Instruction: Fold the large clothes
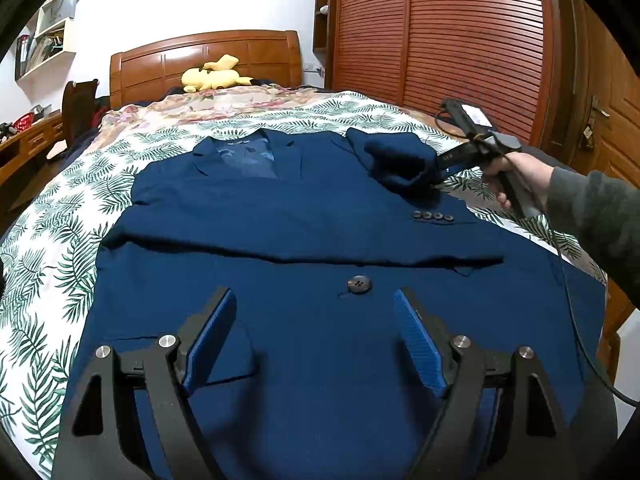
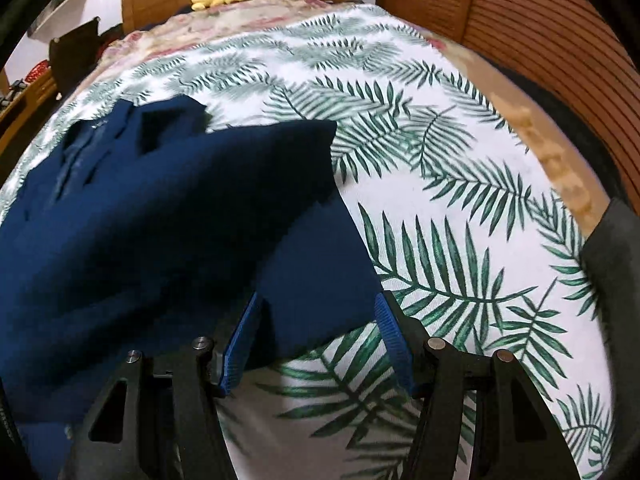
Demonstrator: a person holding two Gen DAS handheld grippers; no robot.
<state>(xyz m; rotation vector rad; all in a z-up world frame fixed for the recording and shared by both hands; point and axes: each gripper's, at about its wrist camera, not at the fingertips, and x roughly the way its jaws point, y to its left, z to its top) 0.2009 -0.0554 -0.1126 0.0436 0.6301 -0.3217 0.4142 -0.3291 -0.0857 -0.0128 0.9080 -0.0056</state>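
Observation:
A navy blue suit jacket [image 1: 304, 216] lies face up on the bed, collar toward the headboard, one sleeve folded across its chest with cuff buttons [image 1: 433, 216] showing. My left gripper [image 1: 312, 300] is open and empty above the jacket's lower front, near the front button [image 1: 359, 283]. My right gripper [image 1: 438, 168] is at the jacket's right shoulder, where the cloth is bunched up. In the right wrist view the right gripper [image 2: 318, 304] stands open with a fold of the jacket [image 2: 316, 280] lying between the fingers, not clamped.
The bed has a white sheet with green leaf print [image 2: 460, 200]. A yellow plush toy [image 1: 214, 76] lies by the wooden headboard [image 1: 208, 56]. A wooden wardrobe [image 1: 440, 40] stands at the right, a desk [image 1: 24, 140] and a dark chair [image 1: 80, 108] at the left.

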